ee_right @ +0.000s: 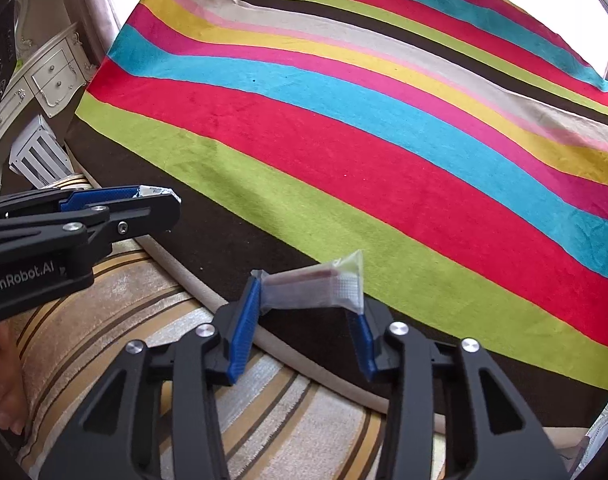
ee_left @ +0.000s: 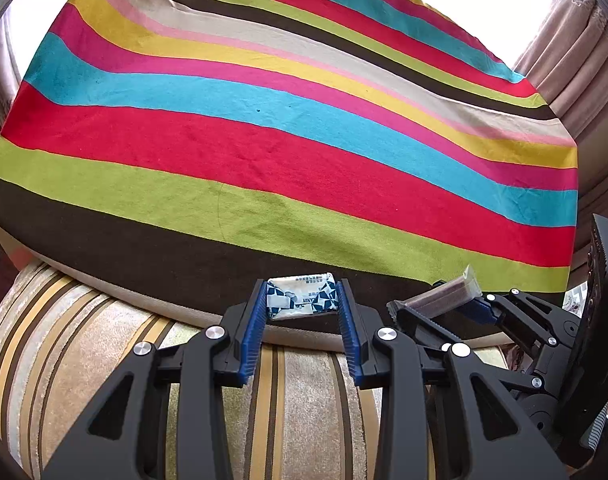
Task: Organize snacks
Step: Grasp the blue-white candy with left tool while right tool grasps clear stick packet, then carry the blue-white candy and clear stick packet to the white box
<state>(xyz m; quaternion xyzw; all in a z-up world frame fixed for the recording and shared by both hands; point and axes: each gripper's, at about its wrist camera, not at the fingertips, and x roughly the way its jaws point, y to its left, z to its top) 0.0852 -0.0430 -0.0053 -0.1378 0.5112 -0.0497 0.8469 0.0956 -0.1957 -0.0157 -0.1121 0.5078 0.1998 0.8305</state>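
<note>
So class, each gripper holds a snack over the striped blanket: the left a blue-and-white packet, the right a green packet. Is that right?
Not quite. The right gripper holds a clear packet with something dark reddish inside, not a green one; the right wrist view shows it. The rest stands: the left gripper holds the blue-and-white packet over the striped blanket.

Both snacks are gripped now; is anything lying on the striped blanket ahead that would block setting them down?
Nothing visible does. The left gripper holds the blue-and-white snack packet and the right gripper the clear-wrapped snack bar; no object shows on the striped blanket beyond them.
</note>
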